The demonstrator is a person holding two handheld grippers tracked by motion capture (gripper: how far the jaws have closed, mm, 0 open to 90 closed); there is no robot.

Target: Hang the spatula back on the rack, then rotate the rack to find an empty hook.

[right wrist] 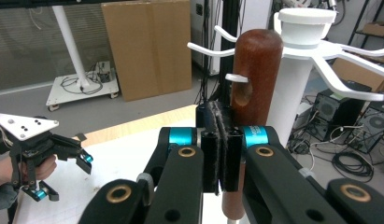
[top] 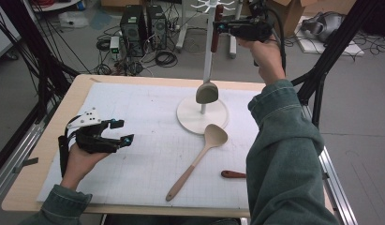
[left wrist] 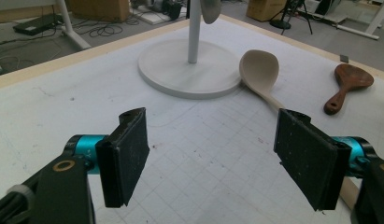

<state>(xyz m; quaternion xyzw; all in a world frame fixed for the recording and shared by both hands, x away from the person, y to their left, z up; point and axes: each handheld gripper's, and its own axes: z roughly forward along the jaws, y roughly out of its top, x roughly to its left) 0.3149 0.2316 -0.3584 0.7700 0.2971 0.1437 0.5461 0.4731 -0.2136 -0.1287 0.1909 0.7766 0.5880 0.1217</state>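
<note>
High view, with both gripper views. The right tongs (top: 217, 26) are raised at the top of the white hook-armed utensil stand (top: 208, 65), at 12 o'clock over the pale wooden desk (top: 73, 93). In the right gripper view these tongs (right wrist: 220, 140) are pressed fully together with nothing between the pads. The dark brown wooden handle of the grey-headed spatula (right wrist: 255, 70) stands upright just behind them, a white hook passing through its hole. The spatula hangs with its long axis vertical and its grey head (top: 207, 93) low beside the pole.

The left tongs (top: 124, 131) rest at 9 o'clock on the white gridded mat (top: 134, 103). They are spread fairly wide and empty, as the left gripper view confirms (left wrist: 210, 154).

The long light beige wooden spoon (top: 195, 164) lies flat at about 3 o'clock from the left tongs. Its long axis runs from 7 o'clock (handle end) to 1 o'clock, where the bowl lies against or just beside the round base of the stand (top: 188, 119). In the left gripper view, the bowl (left wrist: 259, 70) lies ahead and to the right of the open jaws. A small dark brown wooden spoon (top: 233, 174) lies at 5 o'clock, partly under the right sleeve (top: 284, 154).

Judgement: the beige spoon is probably the next item to hang. The left hand is the nearer, being low and level with it. The right hand would have to come down from the stand top.
</note>
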